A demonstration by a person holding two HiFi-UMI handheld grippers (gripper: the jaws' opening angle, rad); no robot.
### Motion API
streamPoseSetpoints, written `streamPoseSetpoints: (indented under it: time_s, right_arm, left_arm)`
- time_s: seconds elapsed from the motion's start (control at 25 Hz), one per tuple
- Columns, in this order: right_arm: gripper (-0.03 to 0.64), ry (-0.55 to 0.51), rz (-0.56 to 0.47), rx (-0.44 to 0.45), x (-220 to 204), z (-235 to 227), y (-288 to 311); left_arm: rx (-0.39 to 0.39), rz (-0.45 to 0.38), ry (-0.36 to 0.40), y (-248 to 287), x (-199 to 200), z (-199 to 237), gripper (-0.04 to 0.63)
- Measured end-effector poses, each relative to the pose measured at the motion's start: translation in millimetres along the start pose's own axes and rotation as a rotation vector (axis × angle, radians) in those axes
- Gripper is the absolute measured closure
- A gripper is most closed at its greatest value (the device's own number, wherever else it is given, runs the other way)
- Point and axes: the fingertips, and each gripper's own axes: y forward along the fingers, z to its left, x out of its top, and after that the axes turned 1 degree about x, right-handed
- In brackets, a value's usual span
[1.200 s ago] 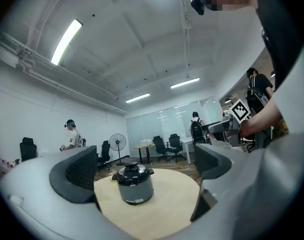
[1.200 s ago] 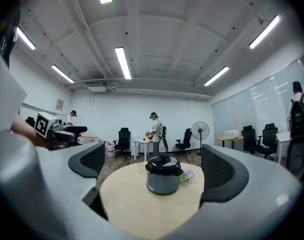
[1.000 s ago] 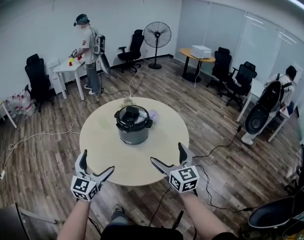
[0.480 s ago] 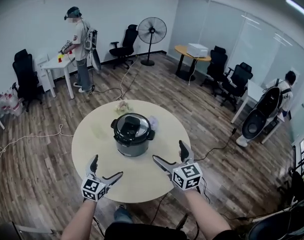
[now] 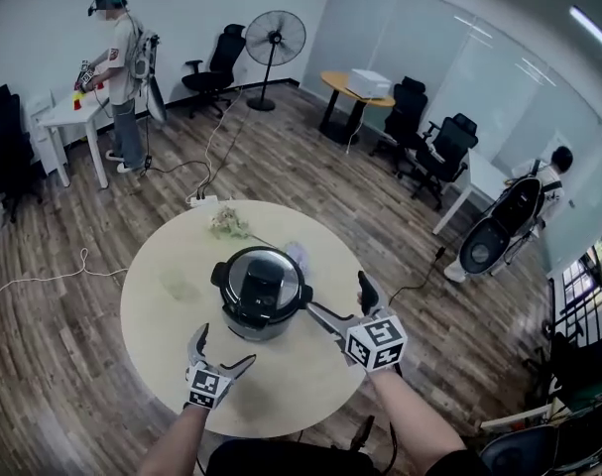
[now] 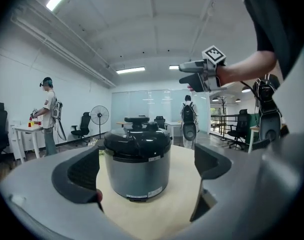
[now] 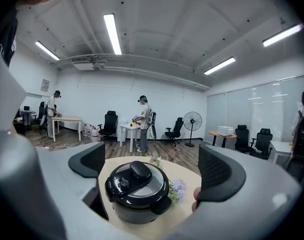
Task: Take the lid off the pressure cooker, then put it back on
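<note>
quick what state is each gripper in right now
Left gripper: open, holding nothing.
Right gripper: open, holding nothing.

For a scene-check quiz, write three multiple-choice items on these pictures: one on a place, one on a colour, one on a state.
1. Where does the pressure cooker stand? A. on the floor B. on the round table C. on a chair
2. What colour is its lid? A. black B. red C. white
3. How are the left tool and right tool? A. both shut on the lid B. left shut, right open C. both open, holding nothing
Answers: 1 B, it sits on the round table; 2 A, black lid over a grey body; 3 C, each tool's view shows jaws apart, cooker beyond them.
</note>
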Motion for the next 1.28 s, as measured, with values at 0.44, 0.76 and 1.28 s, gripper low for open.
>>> streamPoseSetpoints:
  time_s: [0.44,0.76,1.28]
  right_arm:
    - [0.035,-0.07,0.217,0.154,-26.9,10.2,122.3]
    - [0.052,-0.139,0.384,0.332,-66.6,20.0,182.0]
    - [0.186,-0.426,0.82,0.623,-135.0,53.6,228.0]
  left_arm:
    - [-0.064,0.1,-0.065,77.9,-64.6,18.9,0.012]
    - [-0.053,0.136,-0.039,105.4,-73.9,21.2,0.02]
    - [0.004,0.137,-0.05,117.0,-75.4,28.7,0.013]
